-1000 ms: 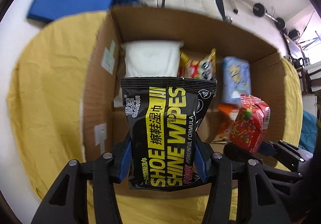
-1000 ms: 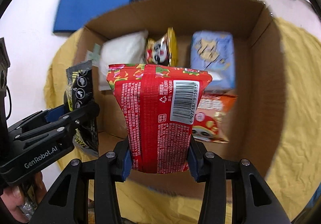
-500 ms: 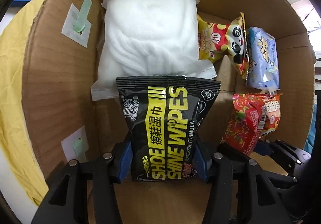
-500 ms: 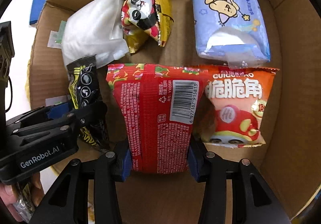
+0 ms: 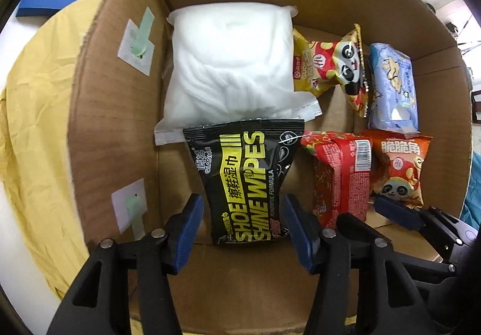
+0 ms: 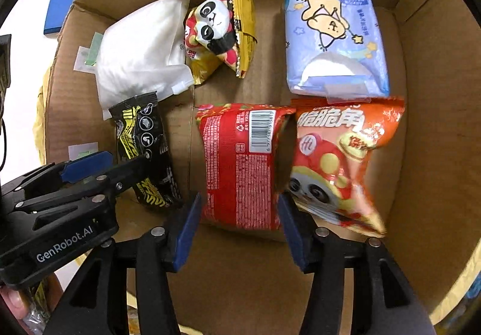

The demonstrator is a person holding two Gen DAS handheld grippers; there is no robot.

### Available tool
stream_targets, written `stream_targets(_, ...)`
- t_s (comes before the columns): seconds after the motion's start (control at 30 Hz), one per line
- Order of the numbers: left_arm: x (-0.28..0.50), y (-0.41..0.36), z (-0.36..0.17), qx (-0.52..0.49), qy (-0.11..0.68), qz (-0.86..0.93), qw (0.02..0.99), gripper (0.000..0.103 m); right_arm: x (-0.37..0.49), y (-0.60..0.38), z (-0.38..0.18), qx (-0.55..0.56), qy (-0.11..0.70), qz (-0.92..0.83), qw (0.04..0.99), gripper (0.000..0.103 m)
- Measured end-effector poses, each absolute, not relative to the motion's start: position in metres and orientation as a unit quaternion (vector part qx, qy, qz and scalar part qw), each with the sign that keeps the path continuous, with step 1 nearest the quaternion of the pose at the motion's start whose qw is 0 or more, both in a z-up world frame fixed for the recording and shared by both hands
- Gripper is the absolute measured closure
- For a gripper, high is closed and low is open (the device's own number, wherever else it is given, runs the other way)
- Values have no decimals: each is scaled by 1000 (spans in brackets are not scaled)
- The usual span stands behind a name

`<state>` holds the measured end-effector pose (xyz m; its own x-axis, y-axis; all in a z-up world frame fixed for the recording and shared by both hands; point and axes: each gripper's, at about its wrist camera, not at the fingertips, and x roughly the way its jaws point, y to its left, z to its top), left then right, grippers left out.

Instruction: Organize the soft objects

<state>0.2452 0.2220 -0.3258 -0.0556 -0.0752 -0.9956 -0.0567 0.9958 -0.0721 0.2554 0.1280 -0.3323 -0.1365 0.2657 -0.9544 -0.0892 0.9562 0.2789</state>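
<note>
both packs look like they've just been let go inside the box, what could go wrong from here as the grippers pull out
The left gripper is open, but its pads still flank the shoe wipes pack; a skewed retreat might drag it.

The right gripper has one pad beside the orange snack bag, whose lower corner looks blurred, so it may be getting nudged.

The red pack looks propped, not flat; it may tip.

Even, bright indoor light fills the cardboard box (image 5: 114, 100); fisheye bends the edges, dark vignette corners, slight motion blur on the orange snack bag (image 6: 339, 166).
</note>
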Motion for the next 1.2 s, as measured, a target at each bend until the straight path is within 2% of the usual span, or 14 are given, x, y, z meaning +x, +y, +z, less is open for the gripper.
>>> stream_targets(0.2, 231, 217, -301, -52, 700, 0, 713, 26, 251, 112, -305, 48, 722, 123, 679, 30)
stream_targets(0.27, 227, 211, -292, -48, 693, 3, 720, 13, 247, 104, -296, 38, 716, 116, 688, 26)
stream_targets(0.37, 221, 208, -282, -43, 686, 7, 726, 4, 245, 93, -283, 20, 706, 99, 701, 8)
stream_targets(0.4, 220, 207, -279, -40, 684, 8, 728, 3, 244, 89, -281, 17, 703, 95, 705, 5)
stream_targets(0.57, 210, 203, -264, -39, 672, 9, 740, 2, 242, 74, -272, 18, 701, 79, 708, 1)
stream_targets(0.87, 194, 204, -207, -33, 632, 13, 774, 2, 223, 66, -237, 19, 676, 73, 733, 1)
stream_targets(1.0, 173, 198, -164, -31, 603, 14, 797, 2, 207, 53, -202, 29, 659, 77, 748, 1)
stream_targets(1.2, 130, 185, -85, -30, 549, 3, 835, 2, 169, 25, -114, 47, 610, 88, 786, 1)
